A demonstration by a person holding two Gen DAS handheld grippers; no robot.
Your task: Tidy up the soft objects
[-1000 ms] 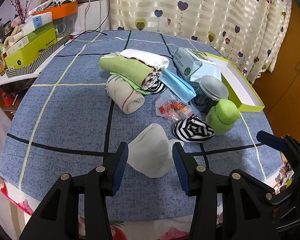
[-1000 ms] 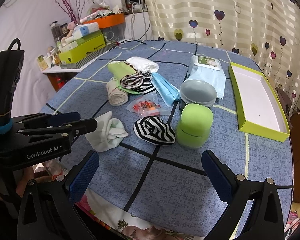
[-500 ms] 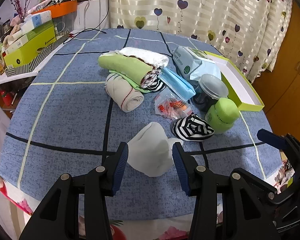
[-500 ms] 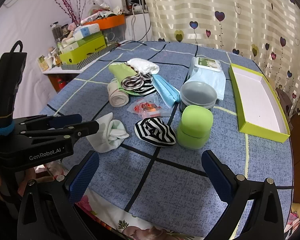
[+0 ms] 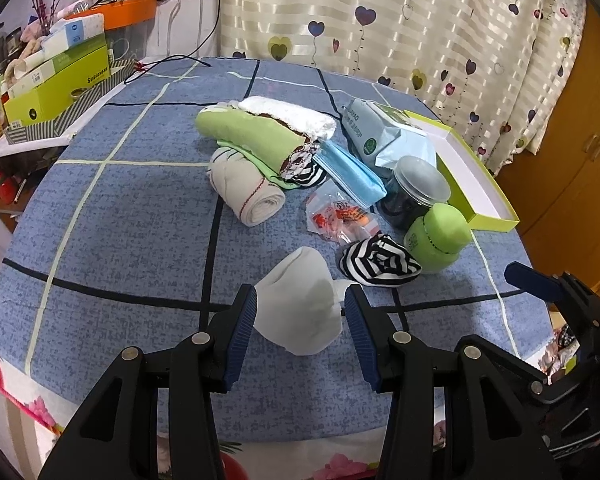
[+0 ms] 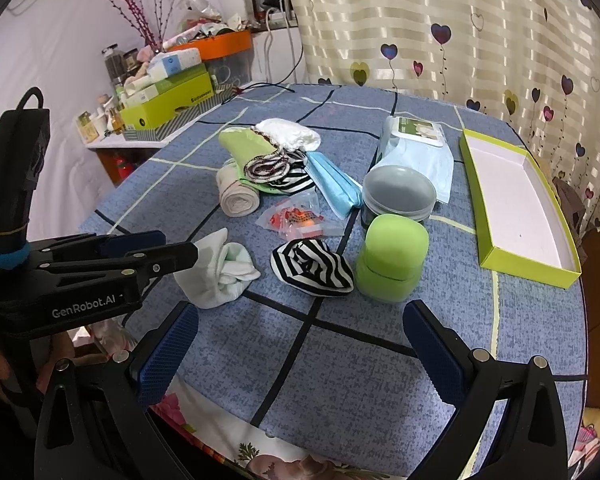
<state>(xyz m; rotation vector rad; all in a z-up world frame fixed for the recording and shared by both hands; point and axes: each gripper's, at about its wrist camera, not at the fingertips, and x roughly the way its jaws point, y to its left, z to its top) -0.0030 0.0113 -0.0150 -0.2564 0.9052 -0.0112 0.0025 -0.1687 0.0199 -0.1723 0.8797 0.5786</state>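
Left wrist view: white sock (image 5: 300,312) lies between the left gripper's (image 5: 300,312) spread, untouching fingers (image 5: 242,320).

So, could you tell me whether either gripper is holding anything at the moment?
Nothing is held. The left gripper is open around the white sock; the right gripper is open over bare cloth.

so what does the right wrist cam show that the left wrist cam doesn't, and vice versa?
Right wrist only: the left gripper from the side, with the white sock bundle at its fingertips; the full white floor of the green tray; the lid of the wipes pack.

Left wrist only: the white sock bundle sitting between the open left jaws, not yet clamped; one finger of the right gripper at the frame edge.

Both: striped sock, green container, rolled beige cloth, blue tablecloth.
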